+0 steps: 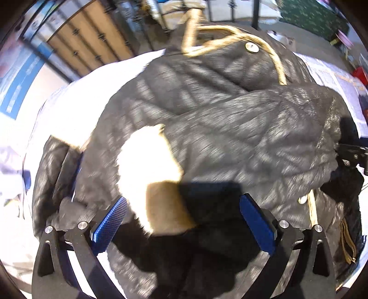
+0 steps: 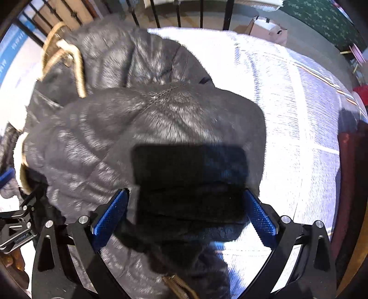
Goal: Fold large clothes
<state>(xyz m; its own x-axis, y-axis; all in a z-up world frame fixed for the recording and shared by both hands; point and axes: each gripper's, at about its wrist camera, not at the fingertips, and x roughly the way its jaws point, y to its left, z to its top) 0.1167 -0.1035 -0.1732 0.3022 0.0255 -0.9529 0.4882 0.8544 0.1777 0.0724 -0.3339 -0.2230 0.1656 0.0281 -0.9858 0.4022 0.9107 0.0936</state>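
While both tongs stand wide and hold nothing, the black jacket [image 1: 207,119] lies heaped on the white sheet [image 2: 287,96].

In the left view the left tongs [image 1: 182,220] gape at lower centre over a pale cuff [image 1: 149,165]; tan trim [image 1: 230,34] and a snap [image 1: 251,47] sit at the top. In the right view the right tongs [image 2: 186,214] straddle a dark cuff [image 2: 191,184], the sheet spreading right, railings [image 2: 179,11] along the top edge.

Motion blur is smearing the black quilted jacket [image 1: 207,119], hiding its stitching. The jacket's lower hem is running off the bottom edge in both views. Glare is washing out its pale lining patch [image 1: 147,156].
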